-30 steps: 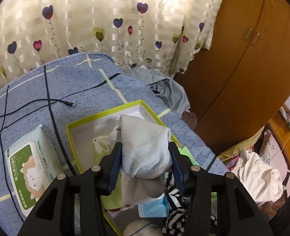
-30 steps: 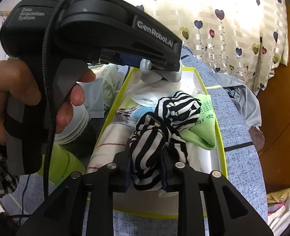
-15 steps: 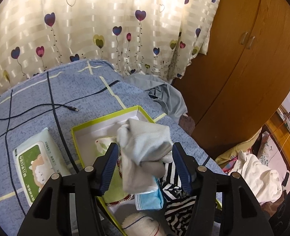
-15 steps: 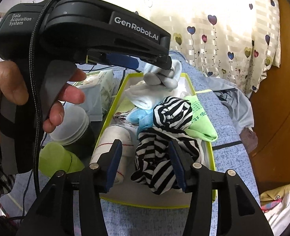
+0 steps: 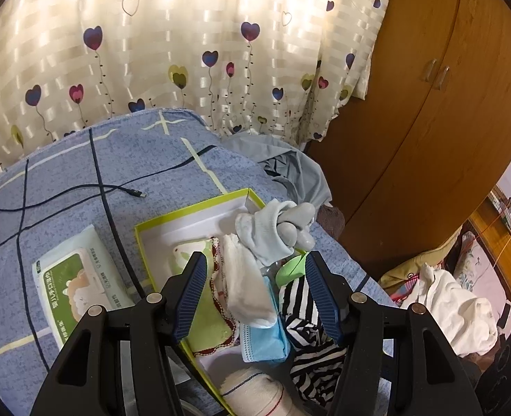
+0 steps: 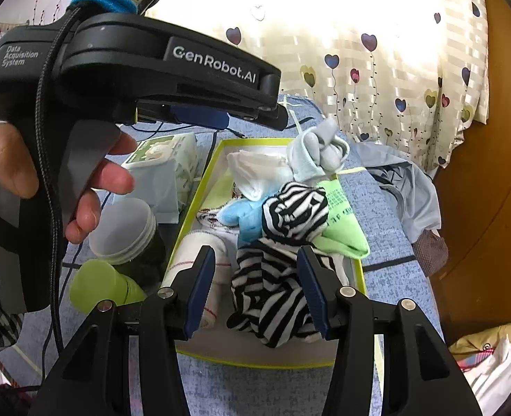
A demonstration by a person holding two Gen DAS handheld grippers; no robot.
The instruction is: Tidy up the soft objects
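Here both tools, left tool (image 5: 253, 286) and right tool (image 6: 257, 277), tilt downward, released, above the box (image 6: 217, 159).

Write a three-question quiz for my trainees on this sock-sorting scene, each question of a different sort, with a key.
1. True or false: the black-and-white striped sock lies in the green-rimmed box.
2. Which thing lies on the blue bedcover beside the box, not in it? A) wet wipes pack B) light blue rolled sock C) blue face mask
3. Fill in: the left gripper and the right gripper both have their jaws ____.

Key: 1 true; 2 A; 3 open, with nothing pressed between them.
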